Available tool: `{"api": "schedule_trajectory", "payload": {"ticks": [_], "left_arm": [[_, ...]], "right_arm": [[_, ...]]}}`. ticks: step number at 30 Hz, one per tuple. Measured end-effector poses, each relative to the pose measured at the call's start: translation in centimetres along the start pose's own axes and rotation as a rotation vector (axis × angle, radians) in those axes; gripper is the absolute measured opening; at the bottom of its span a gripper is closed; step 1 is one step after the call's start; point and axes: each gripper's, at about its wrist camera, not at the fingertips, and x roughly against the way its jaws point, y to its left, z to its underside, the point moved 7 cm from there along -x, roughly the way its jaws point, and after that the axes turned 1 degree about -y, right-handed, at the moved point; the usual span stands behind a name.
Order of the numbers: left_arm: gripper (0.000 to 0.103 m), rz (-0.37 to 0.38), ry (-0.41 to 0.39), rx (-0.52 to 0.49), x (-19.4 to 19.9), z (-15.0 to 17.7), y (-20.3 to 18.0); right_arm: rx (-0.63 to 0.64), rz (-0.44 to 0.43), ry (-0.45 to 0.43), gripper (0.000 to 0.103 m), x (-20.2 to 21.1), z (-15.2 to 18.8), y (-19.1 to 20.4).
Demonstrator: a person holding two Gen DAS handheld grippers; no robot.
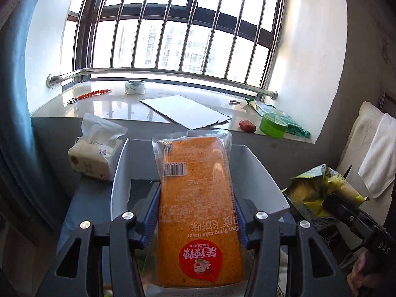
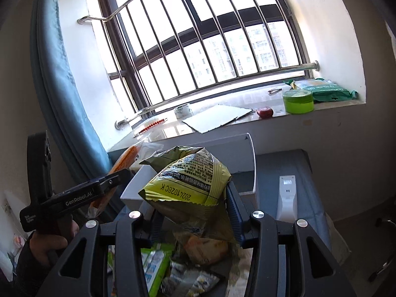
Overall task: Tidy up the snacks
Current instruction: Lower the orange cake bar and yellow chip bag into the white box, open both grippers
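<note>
Left gripper clamps orange cake pack over the white box, right gripper clamps yellow-green bag near it; lower each inside before releasing.

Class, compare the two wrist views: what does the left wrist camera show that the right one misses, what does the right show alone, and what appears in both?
Left wrist only: the tissue pack beside the white box.

Right wrist only: a white remote on the grey surface and loose snack packets below the right gripper.

Both: the orange snack pack in the left gripper, the yellow-green bag, the green tub.
</note>
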Motion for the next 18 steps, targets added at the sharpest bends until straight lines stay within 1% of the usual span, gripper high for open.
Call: {"api": "schedule_trajectory", "payload": {"ticks": [2, 4, 7, 8, 9, 10, 11, 12, 13, 15, 18], "left_arm": [[0.057, -0.025, 0.012, -0.012, -2.7, -2.3, 0.0], [0.057, -0.046, 0.031, -0.014, -5.0, -3.8, 0.0], [0.058, -0.065, 0.052, -0.003, -7.4, -4.8, 0.1], [0.061, -0.054, 0.062, 0.012, -8.1, -4.9, 0.2], [0.072, -0.044, 0.083, 0.017, -8.7, -4.8, 0.2], [0.083, -0.060, 0.114, 0.017, -9.4, -4.5, 0.4], [0.090, -0.096, 0.128, 0.022, -9.7, -4.2, 0.8], [0.099, -0.107, 0.129, 0.029, -9.7, -3.9, 1.2], [0.103, -0.099, 0.130, 0.041, -9.5, -3.6, 1.5], [0.103, -0.098, 0.119, 0.043, -8.8, -3.2, 2.0], [0.103, -0.118, 0.068, 0.015, -7.1, -3.3, 2.3]], "right_arm": [[-0.032, 0.015, 0.044, 0.050, -3.8, -2.4, -1.0], [-0.052, 0.015, 0.117, 0.050, -7.8, -4.0, -1.6], [-0.019, 0.069, 0.177, 0.050, -11.8, -4.8, -2.1], [-0.024, 0.064, 0.207, 0.052, -12.9, -4.8, -2.2], [-0.041, 0.050, 0.234, 0.057, -13.7, -4.7, -2.4], [-0.063, 0.037, 0.248, 0.063, -14.1, -4.6, -2.6], [-0.084, 0.042, 0.247, 0.076, -14.2, -4.5, -2.9], [-0.096, 0.041, 0.242, 0.096, -14.0, -4.4, -3.1], [-0.097, 0.039, 0.232, 0.103, -13.7, -4.3, -3.2], [-0.066, 0.071, 0.228, 0.103, -13.1, -4.0, -3.3], [-0.020, 0.096, 0.194, 0.103, -12.1, -3.9, -3.3]]}}
